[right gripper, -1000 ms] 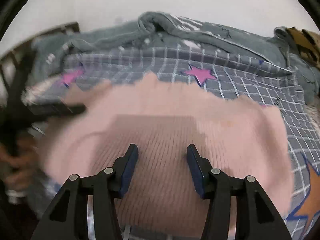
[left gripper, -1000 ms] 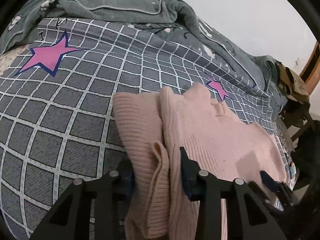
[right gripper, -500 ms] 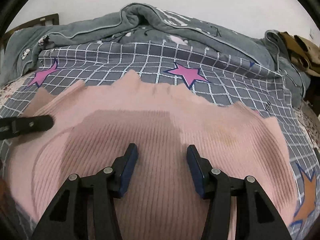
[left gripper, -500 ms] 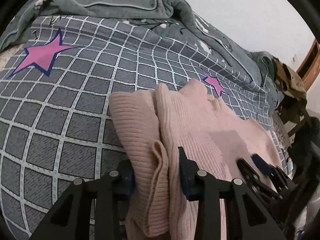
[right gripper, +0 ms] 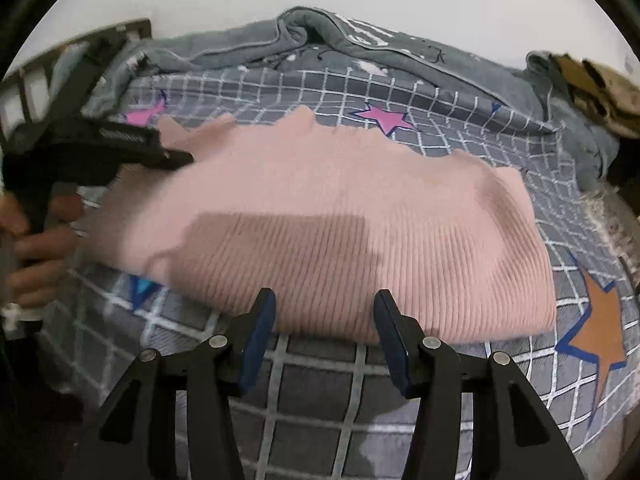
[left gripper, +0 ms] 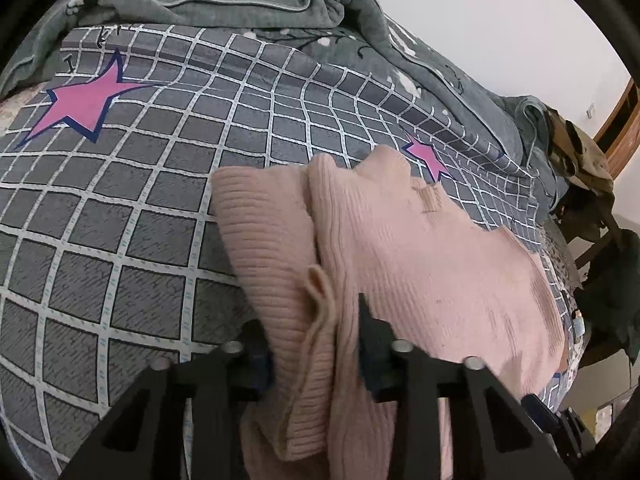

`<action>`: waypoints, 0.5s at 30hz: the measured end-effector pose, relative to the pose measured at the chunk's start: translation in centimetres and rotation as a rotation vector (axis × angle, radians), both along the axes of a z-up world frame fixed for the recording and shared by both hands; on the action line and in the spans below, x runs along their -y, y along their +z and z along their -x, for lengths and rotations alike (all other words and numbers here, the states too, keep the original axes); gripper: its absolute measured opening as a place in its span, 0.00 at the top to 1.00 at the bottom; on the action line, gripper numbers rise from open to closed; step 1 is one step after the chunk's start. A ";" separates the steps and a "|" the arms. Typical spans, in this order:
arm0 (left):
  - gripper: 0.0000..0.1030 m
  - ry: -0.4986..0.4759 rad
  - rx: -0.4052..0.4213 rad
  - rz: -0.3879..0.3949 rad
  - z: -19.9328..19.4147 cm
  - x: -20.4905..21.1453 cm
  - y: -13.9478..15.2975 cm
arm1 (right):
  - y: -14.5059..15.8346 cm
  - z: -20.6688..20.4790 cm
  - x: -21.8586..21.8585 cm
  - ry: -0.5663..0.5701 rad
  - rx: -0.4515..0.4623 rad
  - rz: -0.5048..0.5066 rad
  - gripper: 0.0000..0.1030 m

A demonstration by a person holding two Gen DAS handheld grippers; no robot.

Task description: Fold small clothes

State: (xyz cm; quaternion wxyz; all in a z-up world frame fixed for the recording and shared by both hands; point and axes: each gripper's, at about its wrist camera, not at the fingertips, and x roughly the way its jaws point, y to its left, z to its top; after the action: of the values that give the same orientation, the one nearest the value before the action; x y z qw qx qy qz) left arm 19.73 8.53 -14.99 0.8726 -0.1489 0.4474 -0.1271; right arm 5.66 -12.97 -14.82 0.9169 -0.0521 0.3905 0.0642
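Across the bed lies a grey bedspread with a white grid and star prints; this is the reference for all that follows. A grey-green blanket is bunched along the far edge of the bedspread, against the pale wall. At the far right end of the blanket sits a tan, patterned piece of cloth.

On the middle of the bedspread rests the pink ribbed sweater, spread flat over most of its width, its near hem parallel to the near edge of the bedspread. At its left end the knit is gathered into a raised fold with a loose cuff hanging from it.

Left tool: set at the sweater's left end, its jaws have just been closing and stand narrow, with the gathered fold and cuff of the sweater between the pads, which press on the knit. The right wrist view shows this tool blurred, with a person's hand on its grip.

Right tool: jaws moderately apart, nothing between them. Its fingertips stand just at the sweater's near hem, over bare bedspread; contact with the hem cannot be determined.
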 end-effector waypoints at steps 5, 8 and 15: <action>0.77 0.044 -0.032 -0.042 -0.4 1.0 1.5 | 1.6 0.8 3.2 -0.010 0.036 -0.080 0.51; 0.78 0.082 -0.049 -0.033 -0.6 1.4 2.9 | 2.0 0.9 5.9 -0.049 0.042 -0.108 0.51; 0.78 0.136 -0.039 -0.071 -0.5 5.0 6.9 | 2.6 2.1 12.6 -0.133 0.090 -0.129 0.51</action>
State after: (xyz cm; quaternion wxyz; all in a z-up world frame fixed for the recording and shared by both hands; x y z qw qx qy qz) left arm 20.24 3.55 -8.12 0.8750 -0.1506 0.4575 -0.0485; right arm 3.55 -25.54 -12.18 0.9372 0.0302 0.3466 0.0256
